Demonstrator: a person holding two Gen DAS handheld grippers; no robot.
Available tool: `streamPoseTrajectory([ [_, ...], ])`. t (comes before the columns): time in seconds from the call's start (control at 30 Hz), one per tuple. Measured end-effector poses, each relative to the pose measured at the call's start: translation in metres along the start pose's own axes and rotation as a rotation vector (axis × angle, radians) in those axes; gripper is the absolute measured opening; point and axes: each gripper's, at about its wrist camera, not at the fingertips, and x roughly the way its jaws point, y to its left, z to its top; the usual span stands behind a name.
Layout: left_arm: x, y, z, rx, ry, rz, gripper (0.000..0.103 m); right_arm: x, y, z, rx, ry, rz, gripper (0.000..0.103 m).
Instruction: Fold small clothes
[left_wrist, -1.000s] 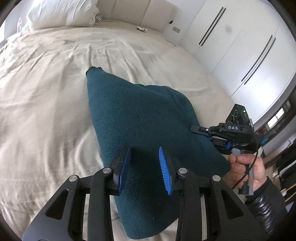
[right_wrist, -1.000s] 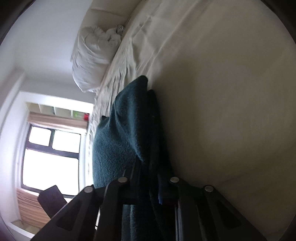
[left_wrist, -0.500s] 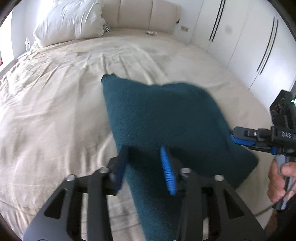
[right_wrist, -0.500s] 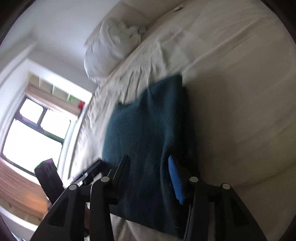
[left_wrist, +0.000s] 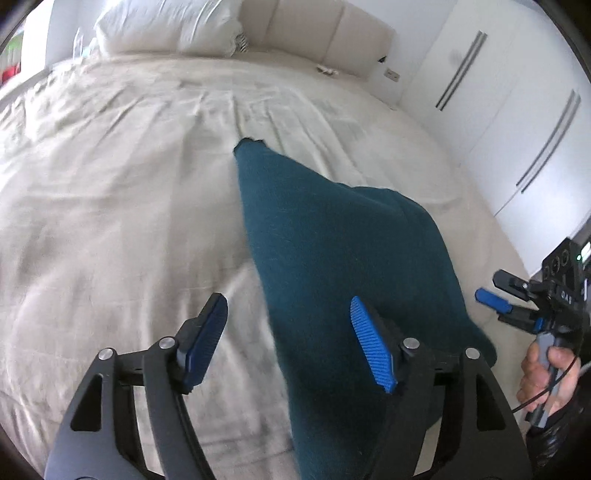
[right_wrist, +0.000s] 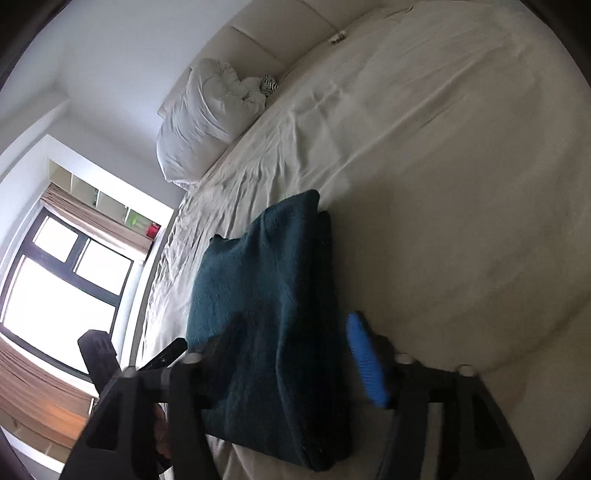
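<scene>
- Teal knit garment (left_wrist: 343, 258): folded, lying flat on cream bedsheet (left_wrist: 110, 229); narrow corner (left_wrist: 249, 144) pointing toward headboard, broad end toward near edge of bed; doubled layers visible along right-hand fold (right_wrist: 327, 295) in right wrist view
- Left gripper (left_wrist: 290, 339): jaws spread wide, holding nothing; left blue pad (left_wrist: 205, 341) over bare sheet, right blue pad (left_wrist: 371, 349) over garment, garment's left edge running between them; contact with cloth not discernible
- Right gripper (right_wrist: 295, 354): jaws wide apart, nothing clamped; hovering at garment's near end, right pad (right_wrist: 365, 360) over sheet just beside right fold, left finger dark against cloth; also seen from left wrist view (left_wrist: 509, 299), clear of garment's right corner, handle in right hand (left_wrist: 548, 380)
- Open room: wide stretch of wrinkled sheet left of garment; smooth sheet (right_wrist: 461, 203) to right of garment up to bed's rounded edge
- White pillows (left_wrist: 166, 26): piled at head of bed, well apart from garment
- Padded headboard (left_wrist: 325, 37): behind pillows
- White wardrobe doors (left_wrist: 517, 110): along right side of bed
- Window (right_wrist: 62, 280): beyond left side of bed, dark frame, bright
</scene>
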Motion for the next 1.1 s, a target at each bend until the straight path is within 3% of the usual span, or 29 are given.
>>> streamPoseTrajectory([
  [0.17,0.019,0.024,0.014,-0.141,0.091,-0.119,0.069,0.034,0.002,0.018,-0.004,0.085,-0.016,0.072],
  [0.3,0.042,0.022,0.021,-0.146,0.166,-0.176,0.069,0.058,0.003,0.023,-0.012,0.134,-0.021,0.072],
  [0.37,0.05,0.019,0.023,-0.143,0.187,-0.176,0.069,0.075,0.0,0.022,-0.004,0.197,-0.044,0.062],
  [0.43,0.057,0.018,0.026,-0.145,0.207,-0.182,0.06,0.082,-0.007,0.024,0.026,0.206,-0.044,0.054],
  [0.53,0.057,0.009,0.024,-0.127,0.227,-0.155,0.053,0.085,-0.011,0.026,0.045,0.21,-0.047,0.04],
  [0.73,0.057,-0.006,0.028,-0.076,0.251,-0.08,0.041,0.088,0.011,0.02,-0.062,0.203,-0.155,0.027],
  [0.93,0.04,-0.018,0.027,-0.016,0.237,-0.035,0.033,0.077,0.071,0.01,-0.292,0.141,-0.352,0.023],
  [1.1,-0.007,-0.011,0.02,0.002,0.193,-0.021,0.033,0.051,0.119,-0.005,-0.367,0.09,-0.338,0.022],
])
